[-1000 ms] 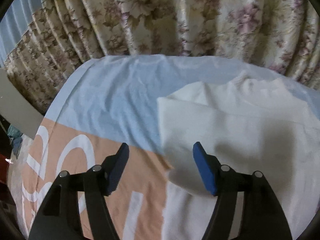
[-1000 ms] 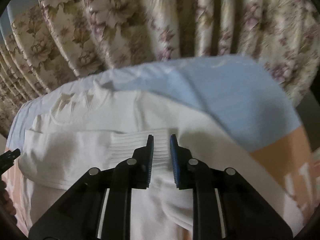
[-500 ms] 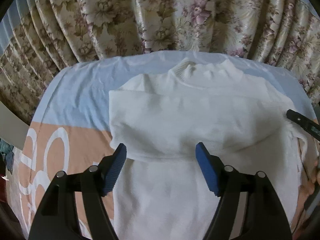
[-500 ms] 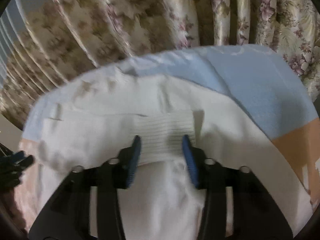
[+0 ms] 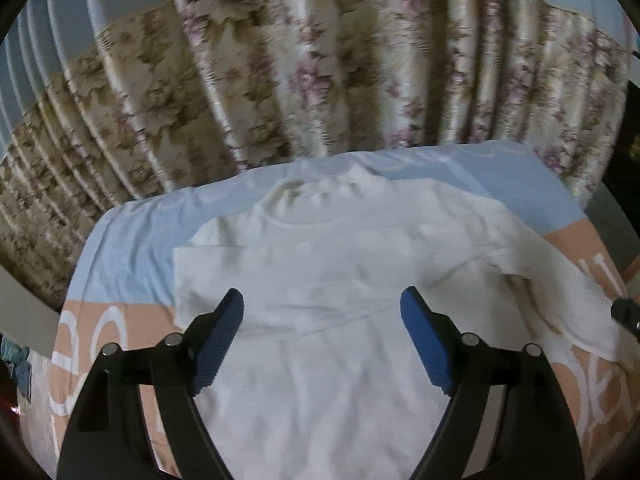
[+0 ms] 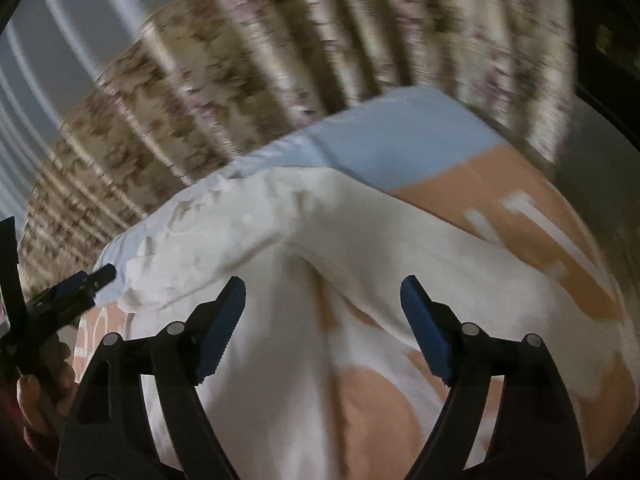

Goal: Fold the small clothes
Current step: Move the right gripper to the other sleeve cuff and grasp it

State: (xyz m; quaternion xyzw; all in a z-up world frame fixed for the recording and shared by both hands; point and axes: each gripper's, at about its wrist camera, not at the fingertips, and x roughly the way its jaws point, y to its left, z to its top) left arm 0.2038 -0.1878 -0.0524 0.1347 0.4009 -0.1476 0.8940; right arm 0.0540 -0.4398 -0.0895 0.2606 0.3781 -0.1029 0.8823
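Observation:
A white knit sweater (image 5: 320, 248) lies face up on the cloth-covered table, collar towards the curtain. Its left sleeve is folded across the chest. The right sleeve (image 5: 560, 292) trails out to the right. My left gripper (image 5: 322, 300) hovers over the sweater's body, jaws opening, nothing between the pads. In the right wrist view the sweater (image 6: 360, 240) fills the middle, and my right gripper (image 6: 322, 288) hangs above the gap between body and right sleeve (image 6: 520, 304), jaws opening and empty. The left gripper (image 6: 96, 274) shows at the left edge, held by a hand (image 6: 44, 392).
The table wears a blue and peach cloth (image 5: 132, 248) with white lettering, also seen as blue and peach cloth (image 6: 500, 184) on the right side. A flowered curtain (image 5: 320, 80) hangs close behind the far edge. The table's right edge (image 5: 592, 216) drops away near the sleeve.
My right gripper has let go of the ribbed cuff, opened wide and swung right towards the other sleeve. The left gripper has opened wider and moved right and back, bringing the whole sweater into view.

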